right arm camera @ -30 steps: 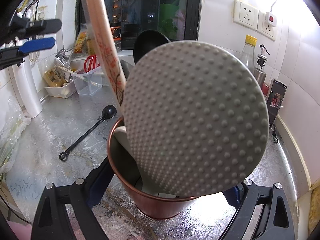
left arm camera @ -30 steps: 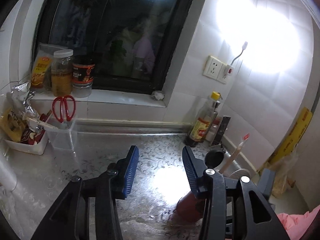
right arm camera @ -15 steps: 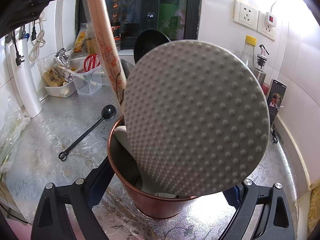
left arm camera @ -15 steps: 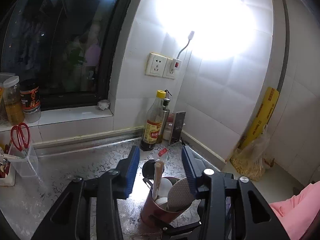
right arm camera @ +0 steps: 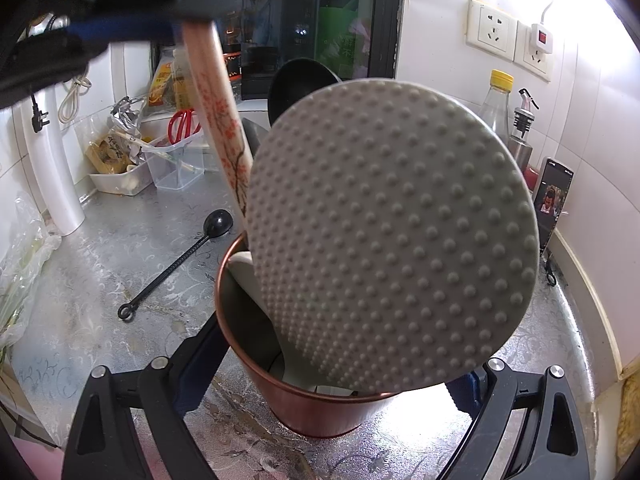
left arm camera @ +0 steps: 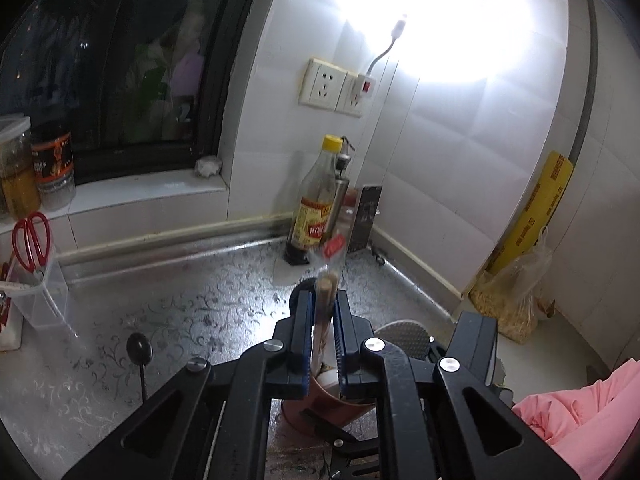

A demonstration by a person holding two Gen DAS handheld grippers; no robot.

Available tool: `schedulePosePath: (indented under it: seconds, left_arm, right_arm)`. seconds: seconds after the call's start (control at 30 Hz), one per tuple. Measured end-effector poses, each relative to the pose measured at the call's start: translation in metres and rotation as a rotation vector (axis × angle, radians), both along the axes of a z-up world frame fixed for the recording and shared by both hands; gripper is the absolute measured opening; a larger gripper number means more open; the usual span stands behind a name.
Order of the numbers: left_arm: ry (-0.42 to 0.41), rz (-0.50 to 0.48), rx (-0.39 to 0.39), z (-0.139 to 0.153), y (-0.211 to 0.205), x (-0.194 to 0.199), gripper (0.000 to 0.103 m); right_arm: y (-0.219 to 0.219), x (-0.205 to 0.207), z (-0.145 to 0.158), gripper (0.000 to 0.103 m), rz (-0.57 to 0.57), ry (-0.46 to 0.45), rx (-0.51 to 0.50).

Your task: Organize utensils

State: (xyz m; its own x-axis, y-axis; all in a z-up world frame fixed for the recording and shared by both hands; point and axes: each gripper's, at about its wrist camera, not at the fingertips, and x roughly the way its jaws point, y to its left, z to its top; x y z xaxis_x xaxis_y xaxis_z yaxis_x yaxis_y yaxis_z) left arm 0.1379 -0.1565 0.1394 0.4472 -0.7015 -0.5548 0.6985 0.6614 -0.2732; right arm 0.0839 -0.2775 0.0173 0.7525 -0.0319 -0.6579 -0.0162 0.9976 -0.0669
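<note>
Left gripper jaws are closing on the handle standing in the cup, which the right gripper jaws hold – a pull may tip the cup or drag out the paddle.

Home kitchen: tiled wall, condiment bottle.

A second ago the left gripper stood wide open over bare tabletop. It has since swung across to the copper cup, and its fingers are closing on the flower-patterned handle standing in it.
</note>
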Motion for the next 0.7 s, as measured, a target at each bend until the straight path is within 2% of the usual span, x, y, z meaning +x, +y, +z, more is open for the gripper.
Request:
schedulePosePath:
  seconds: [0.33,0.57,0.67,0.7]
  left_arm:
    - [0.05,0.003,0.047,-0.018,-0.01,0.012,0.01]
    - [0.034,-0.006,0.065,-0.012,-0.007,0.007,0.012]
    - [0.023,-0.002,0.07,-0.01,-0.001,0.005,0.024]
    - [0.015,0.001,0.075,-0.009,0.002,0.005,0.033]
  right_arm:
    - [0.001,0.001,0.0,0.097,0.001,0.003,0.003]
    - [0.0,0.001,0.001,0.097,0.001,0.005,0.002]
    - [0.0,0.001,0.001,0.097,0.003,0.006,0.002]
    - [0.0,0.001,0.001,0.097,0.002,0.007,0.002]
